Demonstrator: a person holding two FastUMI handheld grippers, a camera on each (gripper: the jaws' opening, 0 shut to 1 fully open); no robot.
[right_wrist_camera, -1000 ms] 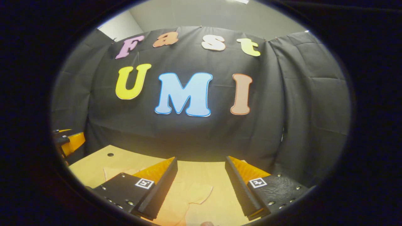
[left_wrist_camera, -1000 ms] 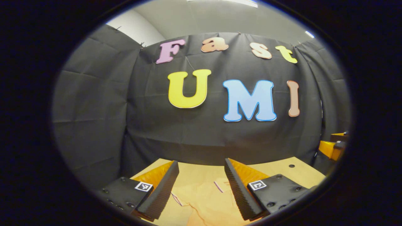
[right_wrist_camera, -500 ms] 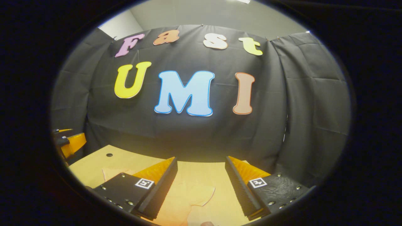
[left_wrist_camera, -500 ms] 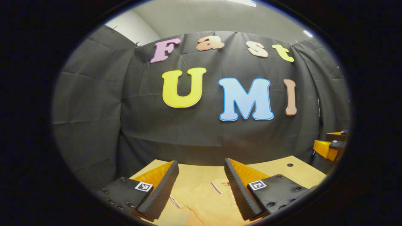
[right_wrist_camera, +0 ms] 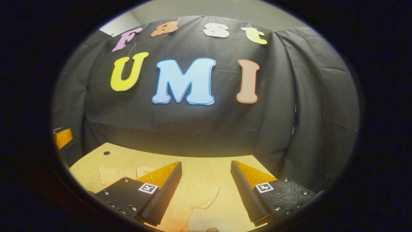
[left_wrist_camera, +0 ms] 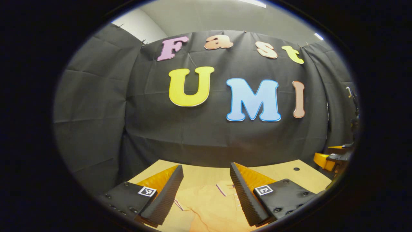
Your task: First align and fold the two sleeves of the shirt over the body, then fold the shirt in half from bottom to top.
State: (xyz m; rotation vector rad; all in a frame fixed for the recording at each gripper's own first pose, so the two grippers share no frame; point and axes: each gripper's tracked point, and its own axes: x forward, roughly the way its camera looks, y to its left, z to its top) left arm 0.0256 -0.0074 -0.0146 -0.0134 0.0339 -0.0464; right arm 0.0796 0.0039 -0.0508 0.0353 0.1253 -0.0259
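Observation:
A pale orange shirt [left_wrist_camera: 206,203] lies flat on the wooden table [left_wrist_camera: 283,172]. My left gripper [left_wrist_camera: 206,167] hovers above it, open, with the collar area [left_wrist_camera: 225,188] showing between its fingers. My right gripper [right_wrist_camera: 206,163] is open too, held above a short sleeve [right_wrist_camera: 202,196] of the shirt. More of the shirt [right_wrist_camera: 112,174] spreads to the left behind its left finger. Neither gripper touches the cloth. The right gripper [left_wrist_camera: 328,159] sits at the far right edge of the left gripper view. The left gripper [right_wrist_camera: 61,137] sits at the left edge of the right gripper view.
The table [right_wrist_camera: 135,158] ends at the black cloth wall [right_wrist_camera: 199,129] just behind the shirt. A small hole [left_wrist_camera: 296,169] marks the tabletop near its far right corner, and another hole [right_wrist_camera: 106,153] shows near the far left.
The right gripper has tipped down, so more table and shirt show in its view. The left gripper has shifted slightly. Both stay open.

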